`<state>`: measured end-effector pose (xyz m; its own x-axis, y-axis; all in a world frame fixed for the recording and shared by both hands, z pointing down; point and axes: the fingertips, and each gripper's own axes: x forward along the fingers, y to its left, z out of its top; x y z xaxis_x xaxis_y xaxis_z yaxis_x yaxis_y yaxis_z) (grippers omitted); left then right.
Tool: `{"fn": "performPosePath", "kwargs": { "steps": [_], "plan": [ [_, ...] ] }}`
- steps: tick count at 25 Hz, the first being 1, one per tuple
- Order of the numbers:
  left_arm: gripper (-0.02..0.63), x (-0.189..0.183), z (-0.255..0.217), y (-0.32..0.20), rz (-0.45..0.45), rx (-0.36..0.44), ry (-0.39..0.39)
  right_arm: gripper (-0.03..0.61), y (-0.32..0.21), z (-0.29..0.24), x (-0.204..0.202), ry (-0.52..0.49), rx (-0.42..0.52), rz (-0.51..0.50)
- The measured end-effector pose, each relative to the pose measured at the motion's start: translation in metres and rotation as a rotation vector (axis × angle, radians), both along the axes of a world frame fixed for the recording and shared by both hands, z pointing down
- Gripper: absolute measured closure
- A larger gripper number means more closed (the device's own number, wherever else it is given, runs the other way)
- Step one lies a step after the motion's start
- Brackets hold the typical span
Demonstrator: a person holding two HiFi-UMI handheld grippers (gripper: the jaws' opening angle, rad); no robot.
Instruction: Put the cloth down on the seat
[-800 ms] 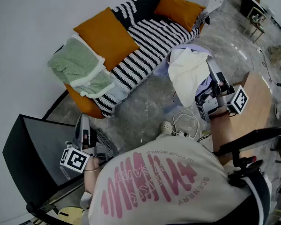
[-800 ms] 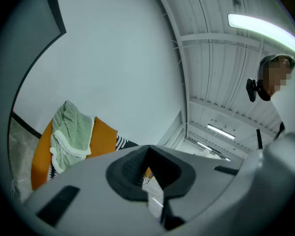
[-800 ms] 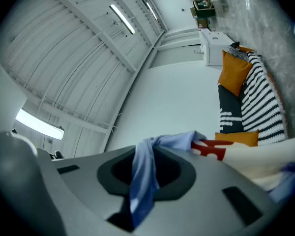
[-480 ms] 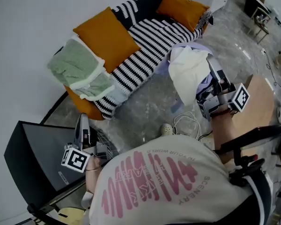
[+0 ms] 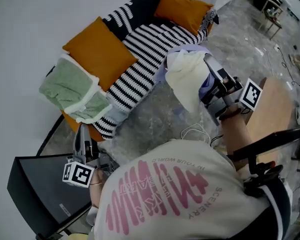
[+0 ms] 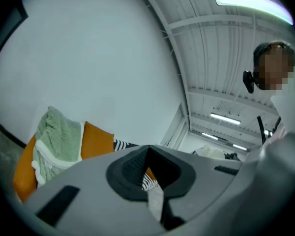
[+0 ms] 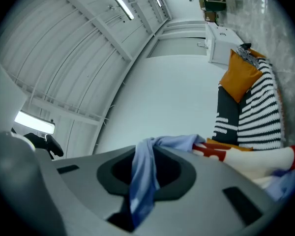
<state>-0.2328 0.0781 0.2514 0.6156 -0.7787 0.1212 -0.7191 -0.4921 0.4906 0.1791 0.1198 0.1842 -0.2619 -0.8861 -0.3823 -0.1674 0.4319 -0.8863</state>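
A cream and pale blue cloth (image 5: 186,76) hangs bunched from my right gripper (image 5: 210,69), which is shut on it above the floor just in front of the sofa. In the right gripper view a blue fold of the cloth (image 7: 142,176) runs through the jaws. The sofa seat (image 5: 150,44) carries a black-and-white striped cover. A green towel (image 5: 72,91) lies on its left end. My left gripper (image 5: 82,139) is low at the left, jaws together with nothing in them, pointing at the sofa's left end (image 6: 64,146).
Two orange cushions (image 5: 97,49) (image 5: 182,9) lean on the sofa back. A black panel (image 5: 45,184) stands on the floor at lower left. White cables (image 5: 197,131) lie on the marble floor by my feet. A wooden table (image 5: 270,109) is at the right.
My right gripper has carried the cloth a little up and left, closer to the sofa's front edge. The left gripper has barely moved.
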Motion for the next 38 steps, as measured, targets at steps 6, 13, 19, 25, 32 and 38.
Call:
{"fn": "performPosePath", "kwargs": {
  "steps": [6,13,19,25,32,38],
  "plan": [
    [0.611,0.08,0.006,-0.031,0.137,0.139,-0.118,0.509,-0.026,0.011,0.033,0.051,-0.007,-0.036],
    [0.611,0.018,-0.012,0.208,0.107,0.211,-0.151,0.509,0.177,0.007,-0.043,0.036,-0.001,-0.117],
    [0.611,0.006,0.005,0.254,0.268,0.226,-0.228,0.509,0.212,0.023,-0.073,0.016,-0.045,-0.094],
    [0.611,0.02,0.013,0.172,0.279,0.16,-0.272,0.509,0.189,0.024,-0.06,0.026,-0.071,0.014],
    [0.611,0.026,-0.015,0.135,0.363,0.161,-0.172,0.509,0.187,0.004,-0.063,0.031,-0.053,0.092],
    [0.611,0.018,-0.009,0.04,0.426,0.147,-0.185,0.509,0.098,-0.01,-0.074,0.046,-0.043,0.138]
  ]
}}
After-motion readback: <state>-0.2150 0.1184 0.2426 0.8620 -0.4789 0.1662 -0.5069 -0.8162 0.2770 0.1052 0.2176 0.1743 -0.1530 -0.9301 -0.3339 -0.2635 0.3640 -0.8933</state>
